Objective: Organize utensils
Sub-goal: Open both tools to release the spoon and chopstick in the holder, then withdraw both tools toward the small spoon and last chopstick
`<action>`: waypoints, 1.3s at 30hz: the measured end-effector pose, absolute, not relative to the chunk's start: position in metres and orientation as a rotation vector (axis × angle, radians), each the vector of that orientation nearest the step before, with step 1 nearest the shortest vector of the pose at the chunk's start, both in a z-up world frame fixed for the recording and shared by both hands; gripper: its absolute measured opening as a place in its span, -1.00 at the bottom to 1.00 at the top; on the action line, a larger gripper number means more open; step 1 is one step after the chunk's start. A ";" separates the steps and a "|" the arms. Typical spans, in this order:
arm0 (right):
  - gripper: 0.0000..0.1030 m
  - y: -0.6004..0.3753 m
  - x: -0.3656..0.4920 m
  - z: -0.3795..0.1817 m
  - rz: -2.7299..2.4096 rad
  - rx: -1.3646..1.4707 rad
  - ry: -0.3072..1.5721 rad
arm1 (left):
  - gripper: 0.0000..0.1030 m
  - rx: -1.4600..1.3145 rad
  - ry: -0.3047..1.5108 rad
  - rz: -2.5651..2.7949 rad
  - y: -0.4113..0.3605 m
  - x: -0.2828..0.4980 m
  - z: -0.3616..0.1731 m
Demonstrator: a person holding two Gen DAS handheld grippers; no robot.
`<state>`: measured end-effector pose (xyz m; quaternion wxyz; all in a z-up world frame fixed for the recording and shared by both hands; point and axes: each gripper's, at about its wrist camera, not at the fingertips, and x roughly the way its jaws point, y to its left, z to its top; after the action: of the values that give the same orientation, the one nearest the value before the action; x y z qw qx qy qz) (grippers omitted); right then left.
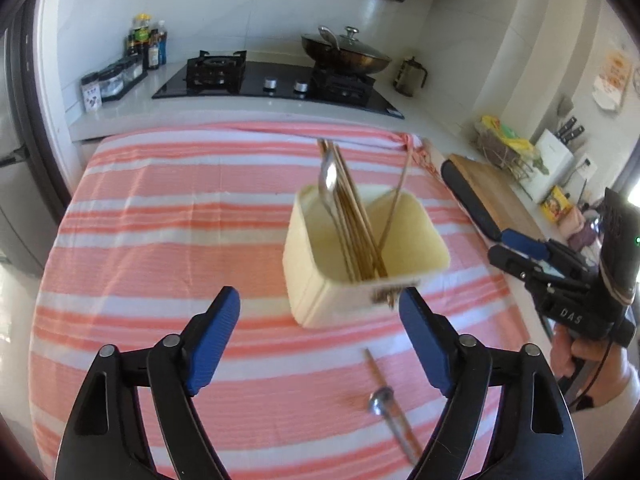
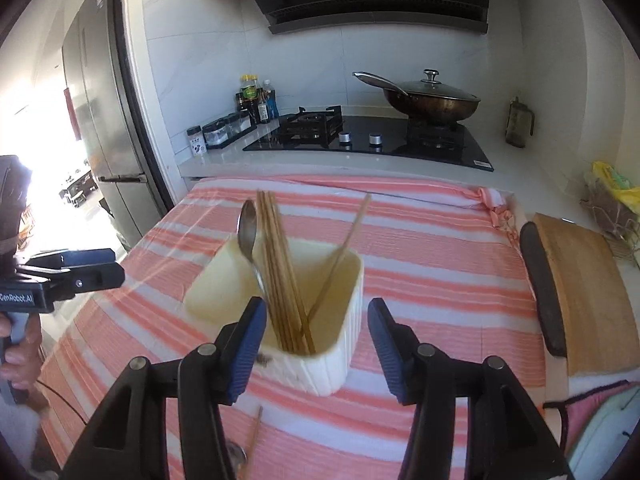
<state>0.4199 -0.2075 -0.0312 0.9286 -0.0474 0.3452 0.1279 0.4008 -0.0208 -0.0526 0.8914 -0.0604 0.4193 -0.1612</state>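
Note:
A cream utensil holder (image 1: 320,300) (image 2: 320,360) stands on the striped cloth. It holds a metal spoon (image 1: 329,176) (image 2: 247,228), a bundle of wooden chopsticks (image 1: 356,224) (image 2: 276,264) and one leaning chopstick (image 2: 346,248). A second metal spoon (image 1: 390,412) and a chopstick (image 1: 374,364) lie on the cloth near its front; both also show in the right wrist view (image 2: 252,440). My left gripper (image 1: 320,340) is open and empty before the holder. My right gripper (image 2: 316,344) is open and empty, close over the holder's near edge; it also shows in the left wrist view (image 1: 504,244).
The pink-and-white striped cloth (image 1: 160,240) covers the counter. A wooden cutting board (image 2: 588,288) with a dark handle lies at the right. Behind are a gas hob (image 1: 280,80), a lidded wok (image 2: 432,96), condiment bottles (image 1: 148,44) and a fridge (image 2: 96,100) at the left.

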 end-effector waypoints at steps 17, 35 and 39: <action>0.11 -0.256 0.206 -0.183 0.032 -0.118 0.822 | 0.70 -0.184 0.889 -0.201 -0.052 0.256 -0.172; 0.11 -0.266 0.198 -0.194 -0.022 -0.035 0.824 | 0.70 -0.163 0.898 -0.200 -0.087 0.260 -0.181; 0.11 -0.267 0.197 -0.194 -0.019 -0.030 0.823 | 0.70 -0.132 0.897 -0.181 -0.107 0.282 -0.184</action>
<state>0.1974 -0.2665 -0.1944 0.9164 -0.0144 0.3999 -0.0093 0.2822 -0.1074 -0.1843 0.8950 -0.0637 0.4328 -0.0873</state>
